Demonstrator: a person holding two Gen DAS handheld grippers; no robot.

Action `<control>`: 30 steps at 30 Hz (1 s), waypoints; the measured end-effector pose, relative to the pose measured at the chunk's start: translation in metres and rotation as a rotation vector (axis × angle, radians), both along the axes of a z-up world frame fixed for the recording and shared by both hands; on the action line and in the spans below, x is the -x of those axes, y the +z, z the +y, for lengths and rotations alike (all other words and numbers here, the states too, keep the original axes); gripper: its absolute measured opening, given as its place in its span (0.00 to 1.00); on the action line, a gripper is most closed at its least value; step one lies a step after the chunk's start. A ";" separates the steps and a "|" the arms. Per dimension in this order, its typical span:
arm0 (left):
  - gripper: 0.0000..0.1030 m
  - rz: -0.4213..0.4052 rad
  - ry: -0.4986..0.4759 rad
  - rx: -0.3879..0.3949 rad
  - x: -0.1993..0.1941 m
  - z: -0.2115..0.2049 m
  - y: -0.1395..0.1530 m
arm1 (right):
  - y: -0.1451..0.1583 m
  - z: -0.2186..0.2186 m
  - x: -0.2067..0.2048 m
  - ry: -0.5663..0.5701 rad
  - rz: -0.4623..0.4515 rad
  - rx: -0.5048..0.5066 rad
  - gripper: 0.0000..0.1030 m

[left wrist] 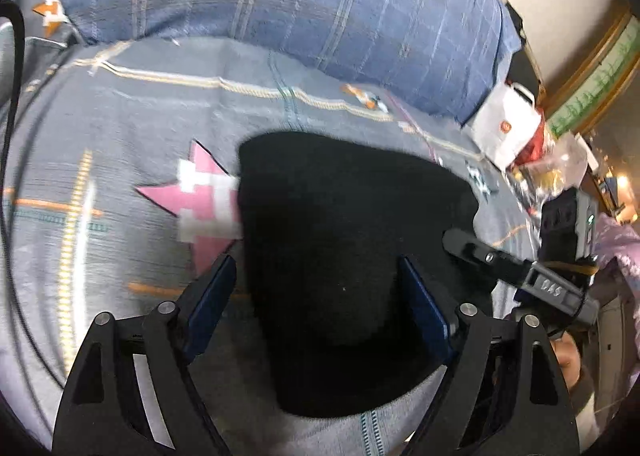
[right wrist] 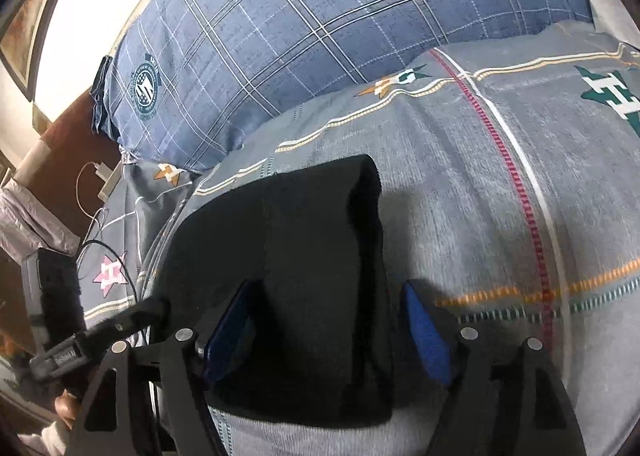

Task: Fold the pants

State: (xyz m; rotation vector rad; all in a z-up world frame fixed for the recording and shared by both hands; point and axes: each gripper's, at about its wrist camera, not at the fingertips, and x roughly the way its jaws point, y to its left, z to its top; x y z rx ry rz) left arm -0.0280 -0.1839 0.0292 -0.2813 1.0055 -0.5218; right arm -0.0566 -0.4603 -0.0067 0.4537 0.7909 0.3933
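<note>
Both grippers, left (left wrist: pixel 316 296) and right (right wrist: pixel 324 320), hang spread, gripping nothing, over the folded black pants (right wrist: pixel 288 276); press your fold flat on the bedspread (right wrist: pixel 460 184).

Black folded pants (right wrist: pixel 296 280) lie on the grey patterned bedsheet (right wrist: pixel 472 216) between the right gripper's (right wrist: pixel 324 320) spread blue pads (right wrist: pixel 424 336), a blue plaid pillow (right wrist: pixel 320 28) at twelve o'clock, the left gripper (right wrist: pixel 120 324) at eight o'clock.

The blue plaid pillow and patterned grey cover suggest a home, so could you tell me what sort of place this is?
Most likely a bedroom: the folded black pants lie on a bed's grey patterned cover, with a blue plaid pillow behind.
</note>
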 end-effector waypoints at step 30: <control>0.81 0.052 0.153 -0.080 -0.109 0.094 -0.003 | 0.034 0.116 -0.107 0.079 -0.075 0.166 0.45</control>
